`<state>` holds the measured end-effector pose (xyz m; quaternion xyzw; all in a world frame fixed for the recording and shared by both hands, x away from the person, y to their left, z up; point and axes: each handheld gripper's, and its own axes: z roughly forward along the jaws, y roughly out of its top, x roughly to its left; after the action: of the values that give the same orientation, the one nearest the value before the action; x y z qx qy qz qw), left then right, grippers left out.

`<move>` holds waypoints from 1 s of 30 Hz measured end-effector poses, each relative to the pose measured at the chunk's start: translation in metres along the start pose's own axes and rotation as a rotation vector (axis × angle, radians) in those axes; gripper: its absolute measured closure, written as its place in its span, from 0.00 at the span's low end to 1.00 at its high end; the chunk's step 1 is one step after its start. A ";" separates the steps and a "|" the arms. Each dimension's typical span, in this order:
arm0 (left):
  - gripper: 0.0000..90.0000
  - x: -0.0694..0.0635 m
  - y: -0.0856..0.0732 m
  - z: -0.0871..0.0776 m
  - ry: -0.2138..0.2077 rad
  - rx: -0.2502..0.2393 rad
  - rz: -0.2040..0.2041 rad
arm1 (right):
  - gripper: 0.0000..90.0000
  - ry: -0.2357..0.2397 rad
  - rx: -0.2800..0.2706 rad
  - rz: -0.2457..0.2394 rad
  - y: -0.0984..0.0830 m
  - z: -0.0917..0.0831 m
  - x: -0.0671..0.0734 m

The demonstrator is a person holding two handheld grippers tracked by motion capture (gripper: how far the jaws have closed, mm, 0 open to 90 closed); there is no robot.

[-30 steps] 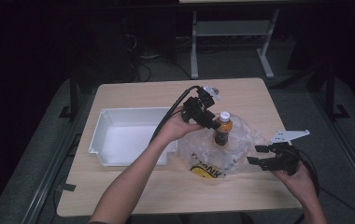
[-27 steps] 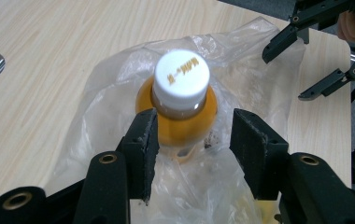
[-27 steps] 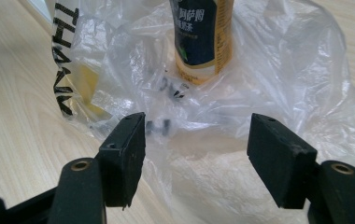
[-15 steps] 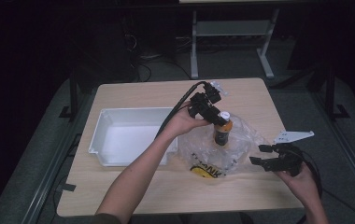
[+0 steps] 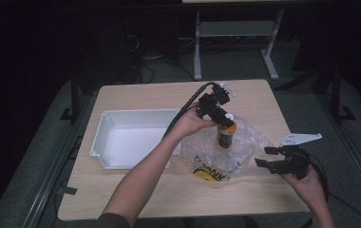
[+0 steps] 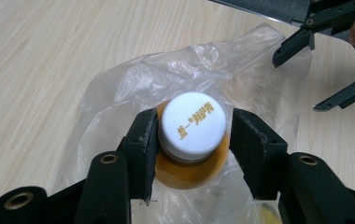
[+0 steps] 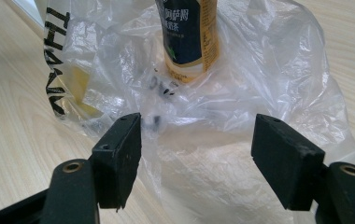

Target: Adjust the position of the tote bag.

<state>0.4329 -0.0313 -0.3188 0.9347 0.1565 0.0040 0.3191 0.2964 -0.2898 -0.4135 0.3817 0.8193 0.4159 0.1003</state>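
Standing upright on the crumpled clear plastic bag [image 5: 245,147], white-capped orange drink bottle [image 6: 192,135] sits pinched by left gripper [image 6: 192,140]; right gripper [image 7: 196,154] spread, empty; white rectangular plastic bin [image 5: 126,140] unfilled.

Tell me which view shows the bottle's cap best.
The left gripper view: it looks straight down on the white cap, whose printed top faces the lens. The high view shows the cap small, partly behind the left tool. The right gripper view cuts the bottle off below the cap.
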 end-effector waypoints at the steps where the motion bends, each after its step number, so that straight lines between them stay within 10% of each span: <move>1: 0.58 0.000 0.000 0.001 0.004 0.001 0.004 | 0.36 0.000 0.002 0.001 0.000 0.000 0.000; 30: 0.65 -0.005 0.007 0.005 0.047 0.020 0.011 | 0.34 0.004 -0.022 0.012 -0.001 -0.003 -0.003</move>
<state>0.4309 -0.0412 -0.3178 0.9384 0.1590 0.0259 0.3057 0.2968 -0.2941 -0.4129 0.3844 0.8127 0.4263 0.1004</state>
